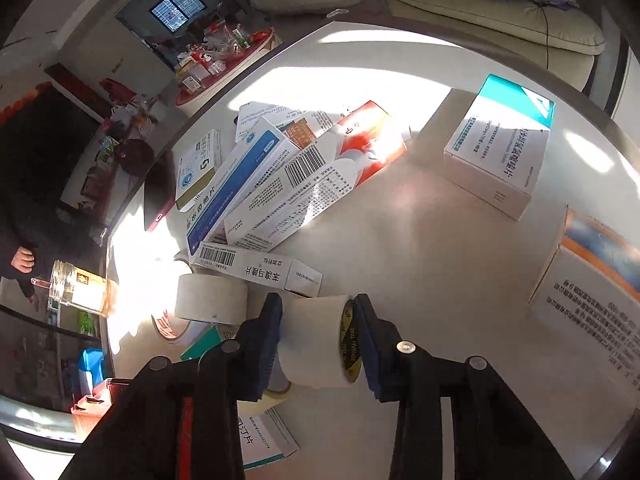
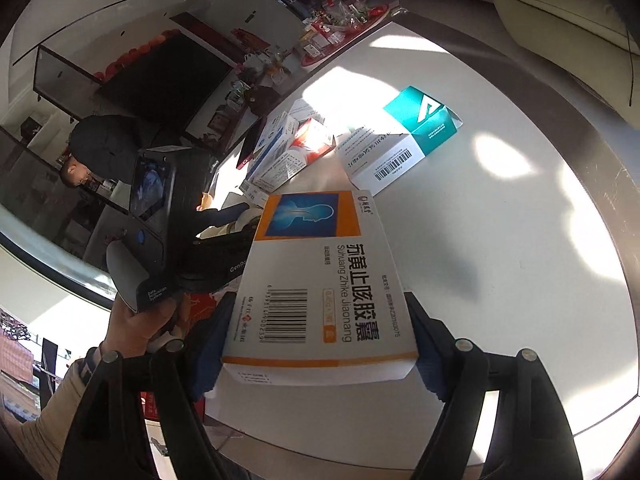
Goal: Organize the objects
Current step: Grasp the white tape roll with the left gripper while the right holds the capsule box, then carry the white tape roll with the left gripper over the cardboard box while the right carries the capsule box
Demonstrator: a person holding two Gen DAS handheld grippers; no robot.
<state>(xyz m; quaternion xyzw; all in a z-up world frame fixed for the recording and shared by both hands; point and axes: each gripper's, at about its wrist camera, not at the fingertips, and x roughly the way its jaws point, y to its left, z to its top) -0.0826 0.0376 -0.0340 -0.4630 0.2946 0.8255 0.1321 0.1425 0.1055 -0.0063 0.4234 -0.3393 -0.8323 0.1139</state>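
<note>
A round white tabletop [image 1: 420, 240] carries a heap of medicine boxes [image 1: 272, 176] at far left and a teal-topped box [image 1: 500, 148] standing apart at right. The right gripper [image 2: 320, 344] pinches an orange-edged box [image 2: 320, 280] above the near tabletop. The left gripper [image 1: 318, 340] pinches a white tape roll [image 1: 316, 344] near another roll [image 1: 212, 300].

A heap of medicine boxes [image 1: 280, 176] lay on the table [image 1: 420, 248], with a larger box [image 1: 500, 148] apart to its right. A tape roll [image 1: 212, 298] sat just before the heap, a jar [image 1: 80, 288] further left.
</note>
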